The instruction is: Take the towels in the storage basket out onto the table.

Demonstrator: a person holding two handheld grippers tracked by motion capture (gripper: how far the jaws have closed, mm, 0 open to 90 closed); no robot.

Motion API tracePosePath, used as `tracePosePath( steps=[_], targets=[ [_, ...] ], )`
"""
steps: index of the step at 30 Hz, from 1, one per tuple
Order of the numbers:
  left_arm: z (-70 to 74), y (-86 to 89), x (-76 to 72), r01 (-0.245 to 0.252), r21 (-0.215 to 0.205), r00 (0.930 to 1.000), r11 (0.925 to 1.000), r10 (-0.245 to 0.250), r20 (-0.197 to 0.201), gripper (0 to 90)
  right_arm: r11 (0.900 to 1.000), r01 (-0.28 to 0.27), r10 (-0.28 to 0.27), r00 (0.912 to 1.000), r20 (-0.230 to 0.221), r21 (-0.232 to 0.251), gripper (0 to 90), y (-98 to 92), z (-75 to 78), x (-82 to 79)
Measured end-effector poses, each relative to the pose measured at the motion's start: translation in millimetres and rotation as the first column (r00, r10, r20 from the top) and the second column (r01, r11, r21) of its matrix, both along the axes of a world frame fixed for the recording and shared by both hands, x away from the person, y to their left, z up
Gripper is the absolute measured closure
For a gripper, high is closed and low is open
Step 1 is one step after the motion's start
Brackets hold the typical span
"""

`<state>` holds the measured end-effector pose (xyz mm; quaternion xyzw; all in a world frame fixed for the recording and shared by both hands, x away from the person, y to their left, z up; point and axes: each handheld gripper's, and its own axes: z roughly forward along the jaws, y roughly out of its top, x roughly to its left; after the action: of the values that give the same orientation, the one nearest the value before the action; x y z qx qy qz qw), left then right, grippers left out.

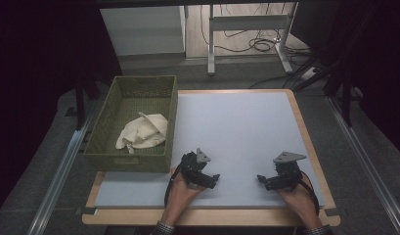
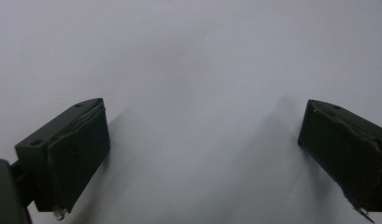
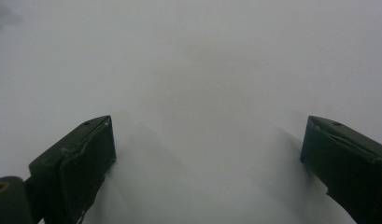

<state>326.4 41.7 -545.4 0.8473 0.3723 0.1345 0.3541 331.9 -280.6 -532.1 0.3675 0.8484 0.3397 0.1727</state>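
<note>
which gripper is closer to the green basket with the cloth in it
Left. The left gripper sits on the white mat just off the green basket's near right corner. The right gripper is farther right across the mat, well apart from the basket.

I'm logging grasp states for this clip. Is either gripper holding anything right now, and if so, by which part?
Nothing is held. The left gripper and right gripper both have jaws wide apart over bare table. The cloth lies in the basket.
</note>
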Motion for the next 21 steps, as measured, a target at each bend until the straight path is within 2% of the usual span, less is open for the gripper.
tracePosePath(
  steps=[16, 21],
  targets=[
    [0.1, -0.7, -0.4, -0.006, 0.011, 1.0, 0.9999, 0.006, 0.004, 1.4, 1.0, 0.0, 0.0, 1.0, -0.001, 0.0, 3.2, -0.2, -0.1, 0.1],
    [0.6, -1.7, 0.5, -0.014, 0.011, 0.9998, 0.9998, 0.015, -0.014, 1.2, 1.0, 0.0, 0.0, 1.0, -0.002, 0.0, 3.2, -0.3, 0.0, 0.1]
  ],
)
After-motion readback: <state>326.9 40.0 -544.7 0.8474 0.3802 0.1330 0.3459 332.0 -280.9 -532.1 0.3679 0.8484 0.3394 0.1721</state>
